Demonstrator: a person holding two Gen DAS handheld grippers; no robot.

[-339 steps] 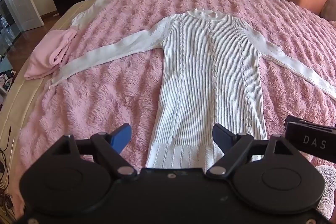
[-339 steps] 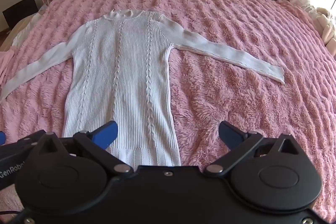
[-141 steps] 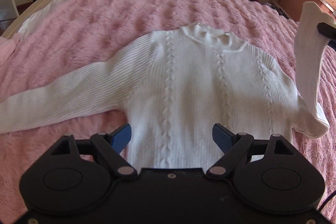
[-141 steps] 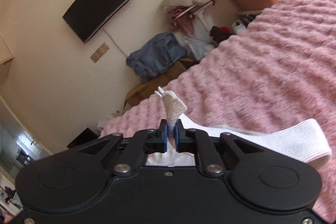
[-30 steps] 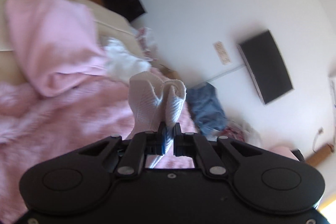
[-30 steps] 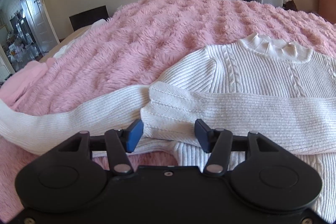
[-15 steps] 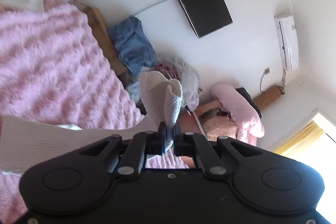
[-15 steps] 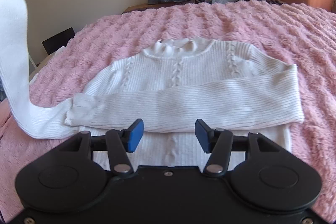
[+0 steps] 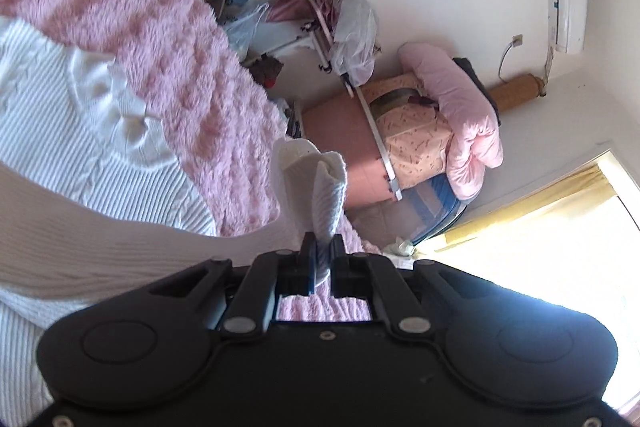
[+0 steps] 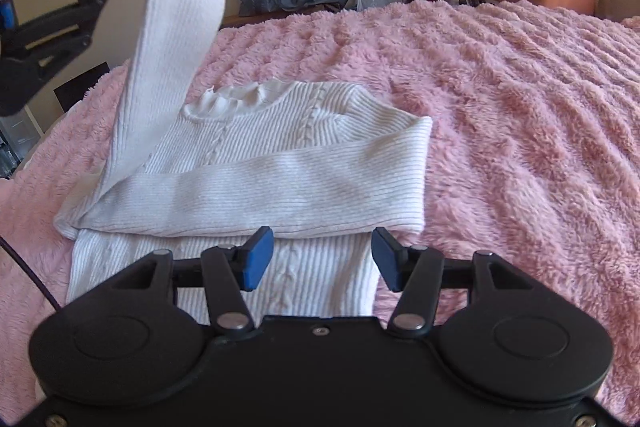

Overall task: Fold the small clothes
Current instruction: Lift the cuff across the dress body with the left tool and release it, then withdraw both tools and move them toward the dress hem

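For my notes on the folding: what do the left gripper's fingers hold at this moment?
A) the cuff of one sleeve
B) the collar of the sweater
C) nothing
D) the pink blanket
A: the left gripper is shut on the sleeve cuff, lifted above the white sweater.

Support surface: bed covered by a fluffy pink blanket (image 10: 520, 99), textured in wavy ridges. Lying directly on it: a white cable-knit sweater (image 10: 280, 163), body flat, collar toward the far edge, one sleeve folded across the chest. Blanket to the sweater's right is bare.
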